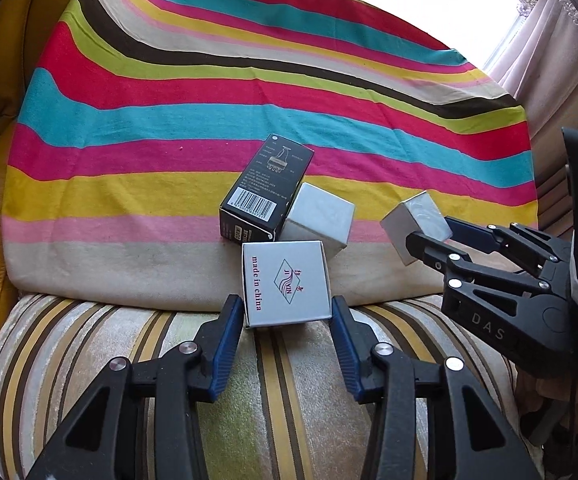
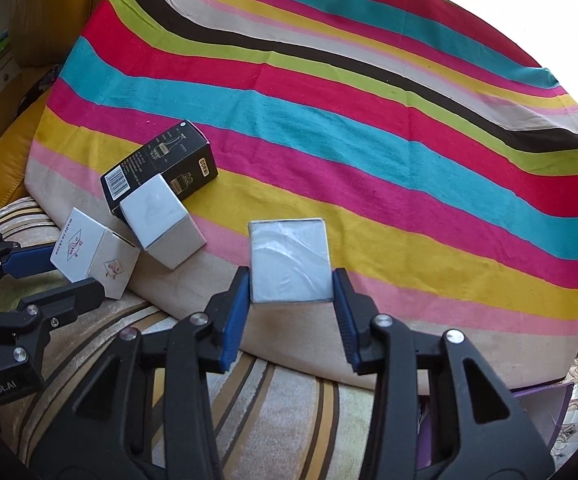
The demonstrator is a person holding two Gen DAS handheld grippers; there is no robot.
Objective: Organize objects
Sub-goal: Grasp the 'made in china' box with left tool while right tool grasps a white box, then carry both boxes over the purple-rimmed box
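Cardboard boxes, light and stiff, crushable if squeezed hard; I'd hold each across two flat opposite sides. My left claw (image 1: 287, 312) is clamped on the printed white box (image 1: 285, 282) at the cushion's near edge. My right claw (image 2: 292, 288) is clamped on a plain silver-white box (image 2: 289, 260), probably film-wrapped, though glare makes that hard to judge. A black box (image 1: 267, 192) with a barcode and another white box (image 1: 317, 220) lie touching on the striped cushion (image 1: 209, 120).

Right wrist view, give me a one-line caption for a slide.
Right gripper clamps a plain silver box on the striped cloth.
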